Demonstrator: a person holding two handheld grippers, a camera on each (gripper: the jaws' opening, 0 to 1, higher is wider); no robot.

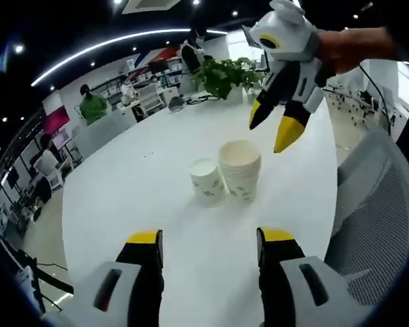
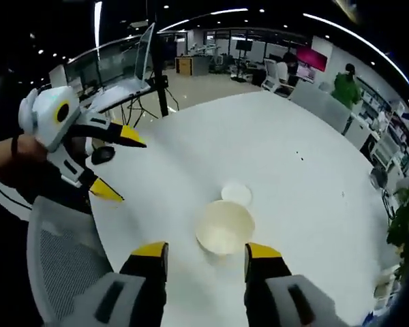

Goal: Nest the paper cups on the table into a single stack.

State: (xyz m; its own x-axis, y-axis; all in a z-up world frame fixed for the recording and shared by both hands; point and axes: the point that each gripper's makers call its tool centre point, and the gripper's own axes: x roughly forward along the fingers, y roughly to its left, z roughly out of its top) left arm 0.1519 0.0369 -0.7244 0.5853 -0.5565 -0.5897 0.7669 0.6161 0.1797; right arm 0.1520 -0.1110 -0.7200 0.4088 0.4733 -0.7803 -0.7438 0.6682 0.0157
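Yellow-tipped jaws of the left gripper [image 1: 210, 246] stand apart and hold nothing, low over the near edge of the round white table [image 1: 136, 163], with a grey mesh chair [image 1: 382, 204] just off that edge. Out toward the middle of the table, well clear of every edge, a nested stack of paper cups [image 1: 240, 169] stands upright, and a single paper cup [image 1: 207, 182] stands touching or just beside it. From above, the right gripper [image 2: 206, 251] hangs with its jaws parted and empty, directly over the stack's open mouth, the single cup just beyond. My judgement is that the lone cup must go into the stack, and the risk lies in their closeness: a jaw slid between them could knock the light stack over or push it across the table. Pinching the thin rim too hard may crush it, and a tilted entry could jam the cup.
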